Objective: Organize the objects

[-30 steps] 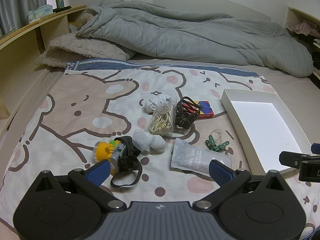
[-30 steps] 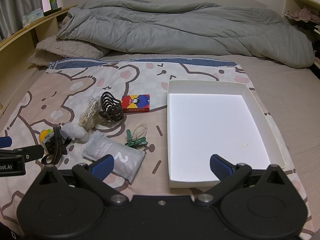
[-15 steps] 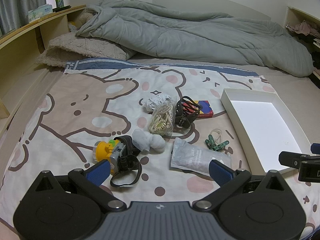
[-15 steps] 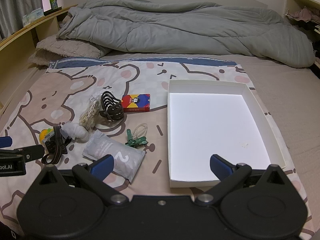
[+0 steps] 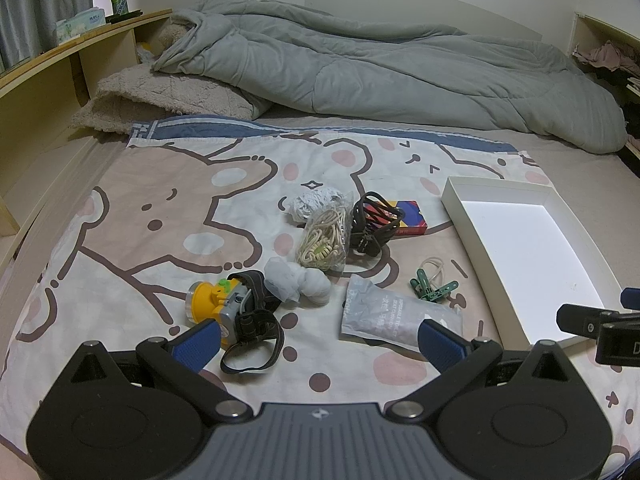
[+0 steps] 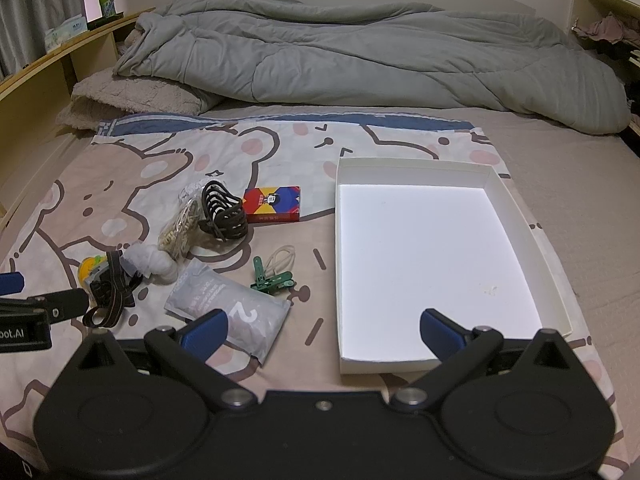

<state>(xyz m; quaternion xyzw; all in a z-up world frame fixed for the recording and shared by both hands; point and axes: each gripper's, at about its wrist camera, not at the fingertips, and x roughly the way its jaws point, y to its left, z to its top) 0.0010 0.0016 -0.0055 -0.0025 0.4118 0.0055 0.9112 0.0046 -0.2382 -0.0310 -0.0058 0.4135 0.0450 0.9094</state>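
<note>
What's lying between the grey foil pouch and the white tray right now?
In the right wrist view, green clothes pegs with a loop of pale rubber bands lie between the grey foil pouch and the white tray; the rest is bare sheet.

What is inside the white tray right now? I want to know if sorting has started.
Nothing has been sorted into the white tray yet; only a few tiny specks mark its floor. The near wall hides a thin strip of the floor.

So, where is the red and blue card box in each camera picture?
Left wrist: card box, right of centre, partly behind the black hair claw.
Right wrist: card box, left of centre, unobstructed.
Shared landmark: white tray to its right.
</note>
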